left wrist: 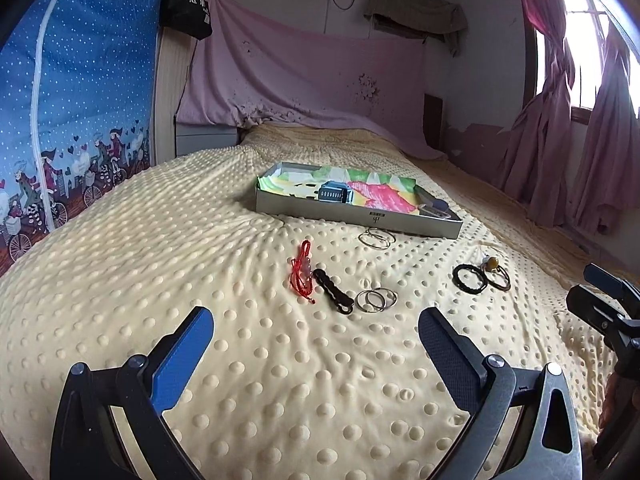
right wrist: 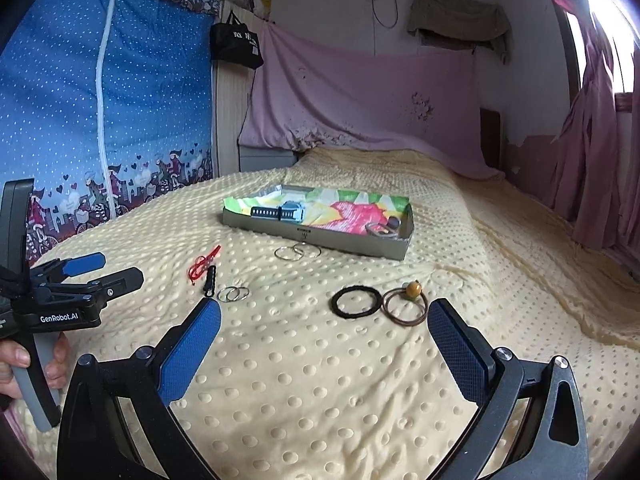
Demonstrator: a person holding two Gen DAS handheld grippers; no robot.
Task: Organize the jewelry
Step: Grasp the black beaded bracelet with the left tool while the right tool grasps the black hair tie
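Jewelry lies on a cream dotted blanket (left wrist: 280, 380). A grey tray (left wrist: 356, 216) lined with a colourful cloth holds a watch (left wrist: 334, 193) and small items at its right end. Near it lie silver rings (left wrist: 376, 237). Closer are a red string bracelet (left wrist: 303, 270), a black bead bracelet (left wrist: 333, 291) and more silver rings (left wrist: 376, 300). A black hair tie (right wrist: 355, 301) and a brown band with a yellow bead (right wrist: 405, 306) lie right. My left gripper (left wrist: 316, 340) is open, short of the black bracelet. My right gripper (right wrist: 324, 332) is open, just before the hair tie.
A blue dotted wardrobe cover (left wrist: 72, 112) stands left. A pink sheet (left wrist: 304, 76) hangs on the far wall and pink curtains (left wrist: 592, 152) hang at the right window. The bed runs on past the tray.
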